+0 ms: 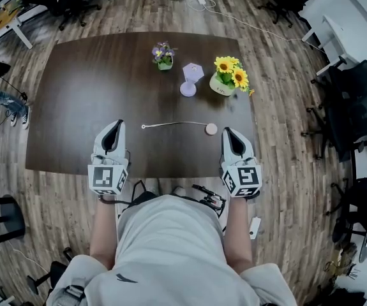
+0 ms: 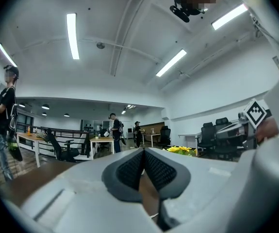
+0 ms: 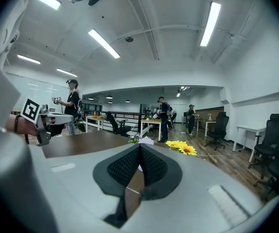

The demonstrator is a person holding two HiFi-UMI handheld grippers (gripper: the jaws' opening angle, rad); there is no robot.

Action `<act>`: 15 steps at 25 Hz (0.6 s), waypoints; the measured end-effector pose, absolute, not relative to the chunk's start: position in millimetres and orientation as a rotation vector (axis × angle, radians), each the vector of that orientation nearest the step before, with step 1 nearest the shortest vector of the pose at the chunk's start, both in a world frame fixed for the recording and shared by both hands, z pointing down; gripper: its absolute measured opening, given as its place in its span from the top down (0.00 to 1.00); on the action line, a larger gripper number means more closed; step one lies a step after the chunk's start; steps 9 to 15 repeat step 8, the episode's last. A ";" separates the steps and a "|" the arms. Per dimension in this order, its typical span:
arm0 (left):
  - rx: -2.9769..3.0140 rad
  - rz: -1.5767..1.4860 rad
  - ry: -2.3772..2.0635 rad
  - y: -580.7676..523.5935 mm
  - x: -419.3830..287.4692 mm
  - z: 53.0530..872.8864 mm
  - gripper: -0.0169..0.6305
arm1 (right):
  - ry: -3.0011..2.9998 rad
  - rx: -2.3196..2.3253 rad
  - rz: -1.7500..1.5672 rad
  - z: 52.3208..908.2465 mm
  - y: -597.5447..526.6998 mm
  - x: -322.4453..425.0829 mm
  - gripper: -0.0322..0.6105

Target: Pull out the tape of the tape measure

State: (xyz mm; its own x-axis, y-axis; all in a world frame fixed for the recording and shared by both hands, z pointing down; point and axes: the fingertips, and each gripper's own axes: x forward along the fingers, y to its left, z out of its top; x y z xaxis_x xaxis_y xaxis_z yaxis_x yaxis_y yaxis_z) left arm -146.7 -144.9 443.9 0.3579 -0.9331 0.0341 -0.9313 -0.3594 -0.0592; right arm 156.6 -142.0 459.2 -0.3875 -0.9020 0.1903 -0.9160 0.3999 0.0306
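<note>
The tape measure (image 1: 210,129) lies on the table (image 1: 87,88), tape (image 1: 170,124) extended, between left gripper (image 1: 117,124) and right gripper (image 1: 226,131).

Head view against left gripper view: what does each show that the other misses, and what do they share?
Only the head view: the whole tape measure lying on the table, its tape drawn out leftward, neither gripper touching it; also the purple flowers.
Only the left gripper view: the left gripper seen close, jaws pressed together with nothing between them; ceiling lights; people standing by far desks.
Both: the sunflowers and the right gripper.
</note>
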 end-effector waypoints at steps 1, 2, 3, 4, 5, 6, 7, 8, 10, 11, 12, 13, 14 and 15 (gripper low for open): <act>-2.565 -0.094 1.763 -143.9 -147.4 444.6 0.96 | -2.476 1.625 0.118 458.9 -141.7 156.0 0.95; -2.567 -0.091 1.765 -142.9 -148.2 445.2 0.96 | -2.477 1.623 0.117 458.7 -141.4 155.4 0.95; -2.569 -0.089 1.767 -142.1 -149.0 445.7 0.96 | -2.477 1.621 0.116 458.6 -141.2 154.7 0.95; -2.571 -0.089 1.768 -141.5 -149.7 446.2 0.96 | -2.478 1.620 0.117 458.8 -141.2 154.0 0.95; -2.572 -0.091 1.767 -141.4 -150.1 446.8 0.96 | -2.477 1.620 0.118 459.2 -141.4 153.6 0.95; -2.574 -0.094 1.767 -141.4 -150.4 447.5 0.96 | -2.477 1.621 0.121 459.8 -141.6 153.4 0.95; -2.575 -0.096 1.766 -141.4 -150.7 448.3 0.96 | -2.476 1.622 0.124 460.5 -141.9 153.4 0.95; -2.577 -0.099 1.766 -141.5 -151.0 449.1 0.96 | -2.474 1.624 0.127 461.2 -142.2 153.4 0.95; -2.577 -0.099 1.766 -141.5 -151.0 449.1 0.96 | -2.474 1.624 0.127 461.2 -142.2 153.4 0.95; -2.577 -0.099 1.766 -141.5 -151.0 449.1 0.96 | -2.474 1.624 0.127 461.2 -142.2 153.4 0.95; -2.577 -0.099 1.766 -141.5 -151.0 449.1 0.96 | -2.474 1.624 0.127 461.2 -142.2 153.4 0.95; -2.577 -0.099 1.766 -141.5 -151.0 449.1 0.96 | -2.474 1.624 0.127 461.2 -142.2 153.4 0.95; -2.577 -0.099 1.766 -141.5 -151.0 449.1 0.96 | -2.474 1.624 0.127 461.2 -142.2 153.4 0.95; -2.577 -0.099 1.766 -141.5 -151.0 449.1 0.96 | -2.474 1.624 0.127 461.2 -142.2 153.4 0.95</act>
